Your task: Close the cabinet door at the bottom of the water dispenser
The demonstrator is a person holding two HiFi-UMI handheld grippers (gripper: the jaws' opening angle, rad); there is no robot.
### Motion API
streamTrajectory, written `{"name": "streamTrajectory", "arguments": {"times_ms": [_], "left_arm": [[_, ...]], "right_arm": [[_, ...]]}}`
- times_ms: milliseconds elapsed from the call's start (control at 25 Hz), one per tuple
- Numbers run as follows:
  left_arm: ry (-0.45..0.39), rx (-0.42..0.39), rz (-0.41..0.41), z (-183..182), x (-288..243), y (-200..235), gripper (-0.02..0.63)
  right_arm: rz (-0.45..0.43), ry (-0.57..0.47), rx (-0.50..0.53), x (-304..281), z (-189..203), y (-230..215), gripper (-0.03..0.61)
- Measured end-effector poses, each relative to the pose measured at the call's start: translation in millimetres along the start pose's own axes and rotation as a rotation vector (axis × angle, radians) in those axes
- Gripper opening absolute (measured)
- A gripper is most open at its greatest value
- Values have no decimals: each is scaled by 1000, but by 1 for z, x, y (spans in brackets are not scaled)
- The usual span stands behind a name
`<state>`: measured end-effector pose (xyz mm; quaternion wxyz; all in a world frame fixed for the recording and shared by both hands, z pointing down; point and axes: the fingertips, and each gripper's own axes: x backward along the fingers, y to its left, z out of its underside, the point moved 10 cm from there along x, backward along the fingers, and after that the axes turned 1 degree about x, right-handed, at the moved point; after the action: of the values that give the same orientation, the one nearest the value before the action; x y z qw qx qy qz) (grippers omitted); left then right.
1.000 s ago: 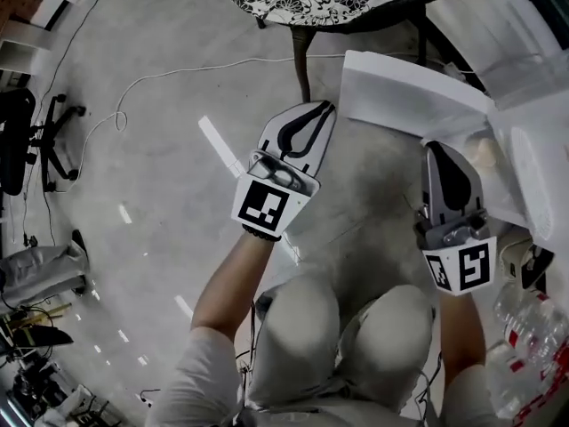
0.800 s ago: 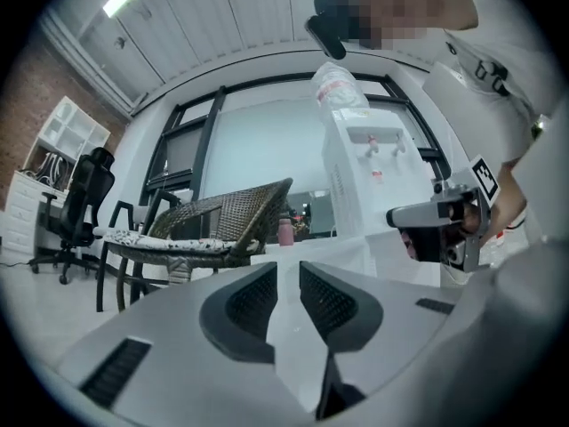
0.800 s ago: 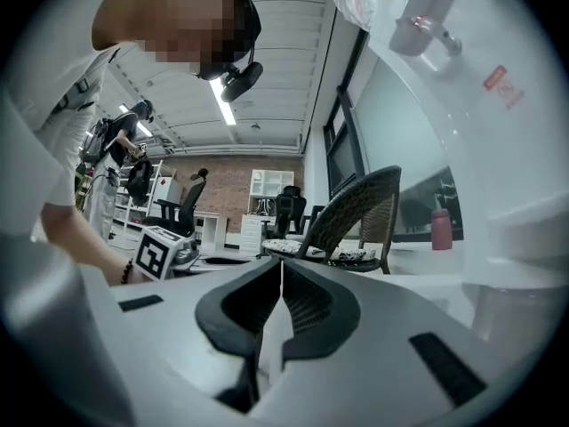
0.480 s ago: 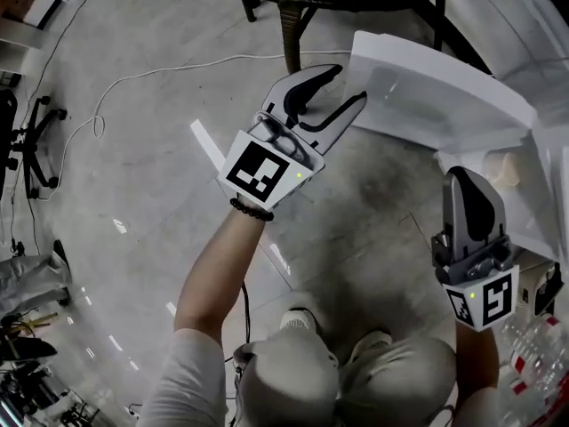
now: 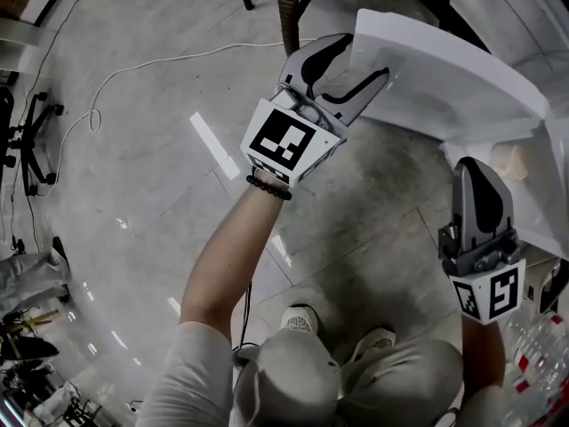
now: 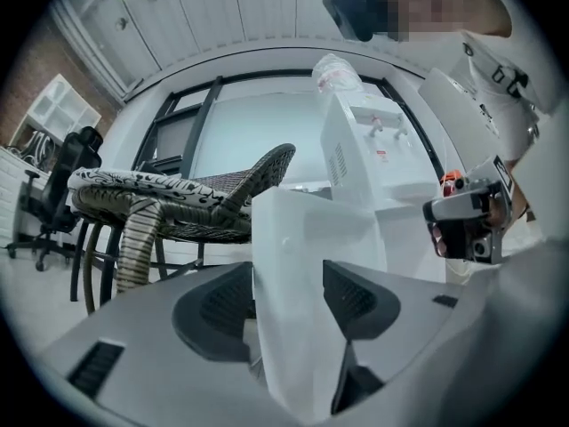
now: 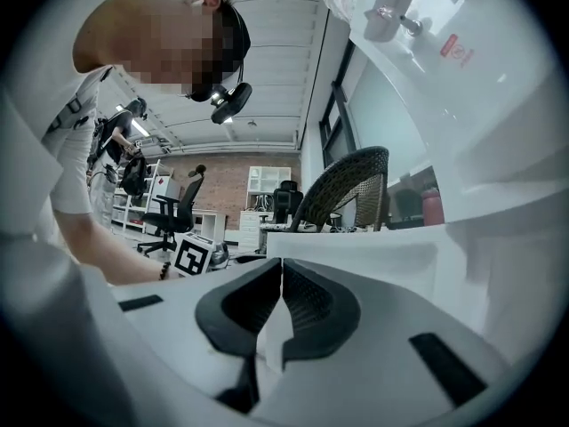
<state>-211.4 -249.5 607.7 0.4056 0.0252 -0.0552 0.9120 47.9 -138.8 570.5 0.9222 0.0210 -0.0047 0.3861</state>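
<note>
The white cabinet door (image 5: pixel 444 69) stands swung open from the foot of the water dispenser (image 5: pixel 544 163). My left gripper (image 5: pixel 363 59) is at the door's free edge; its jaws have just been opening, and now stand wide with the edge between them. In the left gripper view the door (image 6: pixel 293 265) fills the gap between the pads (image 6: pixel 360 301) and no squeeze shows. My right gripper (image 5: pixel 480 167) is shut and empty, pointing at the door's inner face near the dispenser. In the right gripper view its jaws (image 7: pixel 281 292) meet before the door (image 7: pixel 373 247).
A wicker chair (image 5: pixel 293 7) with a patterned seat stands just beyond the door. A white cable (image 5: pixel 133 69) trails over the grey floor, an office chair (image 5: pixel 36 136) is at the left, and plastic bottles (image 5: pixel 533 345) lie at the lower right. The person's knees (image 5: pixel 356 372) are below.
The left gripper went from shut to wide open and moved up and right onto the door's edge. The right gripper shifted slightly right and down in the view, still shut.
</note>
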Motion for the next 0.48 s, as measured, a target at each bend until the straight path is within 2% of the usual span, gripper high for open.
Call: {"name": "streamTrajectory", "arguments": {"times_ms": [240,280,480], "left_arm": [[23,28,38,8,-13,7,240],[24,33,40,7,-12,8,216],[11,20,50,5,3,-1,213]], "right_arm": [[-1,0,-3,2,3,1,17],[2,-1,-4,3,4,1,17],[3,19,7,12,10,2,17]]}}
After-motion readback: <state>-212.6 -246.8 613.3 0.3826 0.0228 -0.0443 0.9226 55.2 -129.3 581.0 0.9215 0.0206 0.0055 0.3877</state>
